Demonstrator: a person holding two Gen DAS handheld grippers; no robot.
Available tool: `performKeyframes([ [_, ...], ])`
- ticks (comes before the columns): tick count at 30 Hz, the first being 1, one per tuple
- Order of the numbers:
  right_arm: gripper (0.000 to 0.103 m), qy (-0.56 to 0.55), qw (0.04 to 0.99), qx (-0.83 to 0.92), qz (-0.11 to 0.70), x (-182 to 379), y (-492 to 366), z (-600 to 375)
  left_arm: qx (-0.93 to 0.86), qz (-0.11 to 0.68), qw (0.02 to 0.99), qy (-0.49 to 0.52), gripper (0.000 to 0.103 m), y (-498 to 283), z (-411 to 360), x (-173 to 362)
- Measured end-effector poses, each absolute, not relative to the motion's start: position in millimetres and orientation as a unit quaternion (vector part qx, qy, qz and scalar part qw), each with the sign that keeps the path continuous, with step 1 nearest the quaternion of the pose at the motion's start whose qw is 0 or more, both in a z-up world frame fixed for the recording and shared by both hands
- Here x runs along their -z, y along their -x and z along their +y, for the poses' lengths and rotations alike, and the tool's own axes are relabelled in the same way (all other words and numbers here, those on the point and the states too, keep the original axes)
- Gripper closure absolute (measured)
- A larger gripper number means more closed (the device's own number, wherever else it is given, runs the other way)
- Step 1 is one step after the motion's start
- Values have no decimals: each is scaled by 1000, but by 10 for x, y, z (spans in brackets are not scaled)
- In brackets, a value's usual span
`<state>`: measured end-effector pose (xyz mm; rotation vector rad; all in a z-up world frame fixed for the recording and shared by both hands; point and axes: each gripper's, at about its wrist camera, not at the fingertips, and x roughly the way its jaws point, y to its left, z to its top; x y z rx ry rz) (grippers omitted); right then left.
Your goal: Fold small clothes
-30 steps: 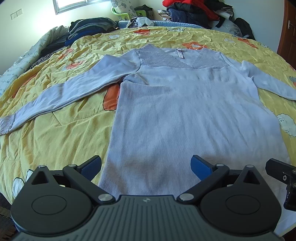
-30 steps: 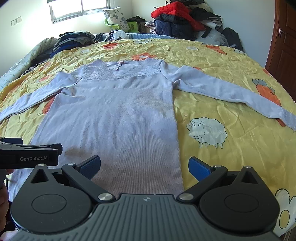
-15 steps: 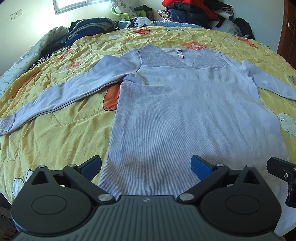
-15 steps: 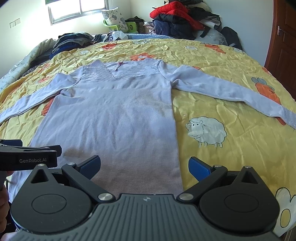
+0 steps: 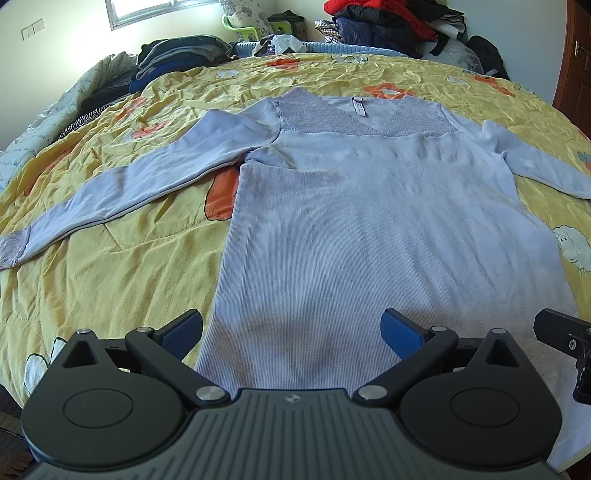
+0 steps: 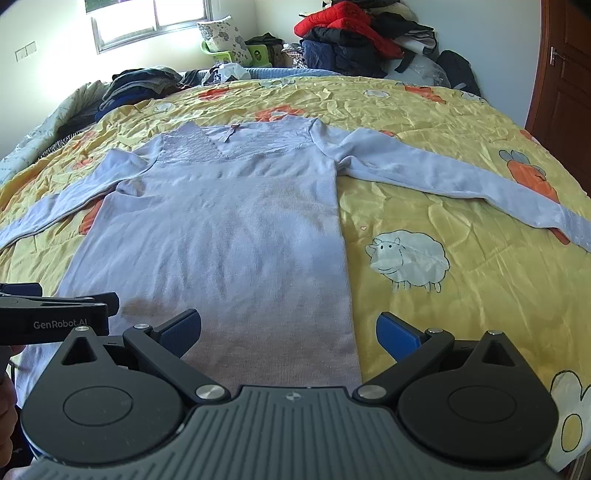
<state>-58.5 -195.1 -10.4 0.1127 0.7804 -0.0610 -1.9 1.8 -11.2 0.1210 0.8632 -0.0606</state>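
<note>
Sweater (image 5: pixel 369 229) flat on yellow bedspread (image 5: pixel 110 266), sleeves spread left and right. Left gripper (image 5: pixel 291 332) and right gripper (image 6: pixel 288 332) both spread apart over near hem, holding nothing.

A yellow quilt (image 6: pixel 424 110) printed with sheep and orange carrots covered the bed. Beyond the quilt's far edge a heap of red and dark coats (image 6: pixel 347 40) was stacked against the wall, with a patterned pillow (image 6: pixel 221 37) and a window (image 6: pixel 147 18) to its left. Folded dark clothes (image 5: pixel 177 55) lay at the quilt's far left corner, and a brown door (image 6: pixel 565 74) stood to its right.
</note>
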Motion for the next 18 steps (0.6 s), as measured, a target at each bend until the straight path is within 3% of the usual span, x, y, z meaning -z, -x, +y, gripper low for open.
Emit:
performKeyframes([
  [11, 1, -57, 932, 24, 357, 90, 564, -2029, 22, 404, 912, -69, 0, -7, -12, 81],
  [18, 1, -127, 937, 61, 321, 110, 420, -2610, 37, 368, 925, -82, 0, -143, -138, 2],
])
